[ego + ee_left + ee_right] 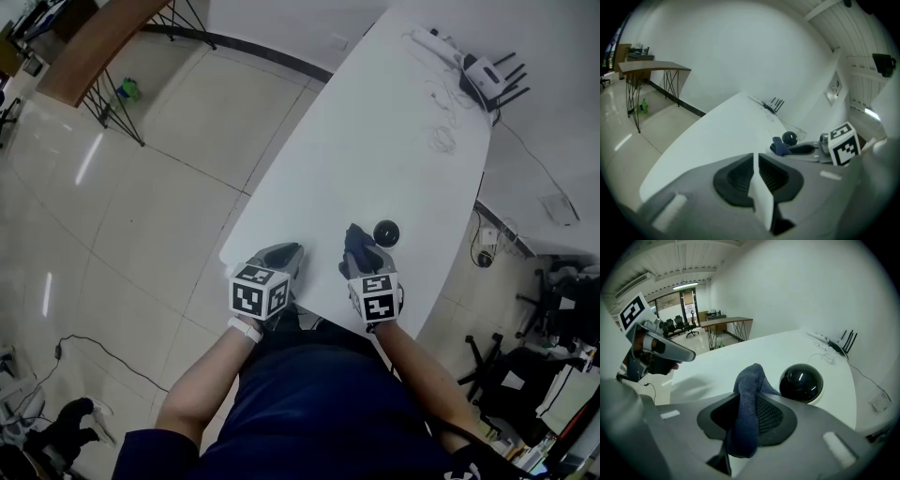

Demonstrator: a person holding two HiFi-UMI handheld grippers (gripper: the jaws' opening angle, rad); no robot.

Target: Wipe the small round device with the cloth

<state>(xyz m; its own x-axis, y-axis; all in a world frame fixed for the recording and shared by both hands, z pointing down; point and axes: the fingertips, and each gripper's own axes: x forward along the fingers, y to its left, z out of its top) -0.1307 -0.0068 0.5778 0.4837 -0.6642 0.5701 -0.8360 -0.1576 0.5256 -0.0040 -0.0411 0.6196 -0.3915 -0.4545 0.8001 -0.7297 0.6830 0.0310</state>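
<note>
The small round device (385, 232) is a glossy black dome on the white table (375, 141), near its front right edge. My right gripper (361, 255) is shut on a dark blue cloth (356, 240), just left of the device. In the right gripper view the cloth (747, 404) bunches up between the jaws, and the device (801, 382) sits close beyond them to the right, not touched. My left gripper (284, 251) hovers at the table's near edge, left of the right one. Its jaws (754, 157) are almost together with nothing between them.
A white router with black antennas (489, 75) and a power strip with thin cables (436, 42) lie at the table's far end. A wooden desk (94, 47) stands on the tiled floor to the left. Office chairs (562, 300) and clutter sit right of the table.
</note>
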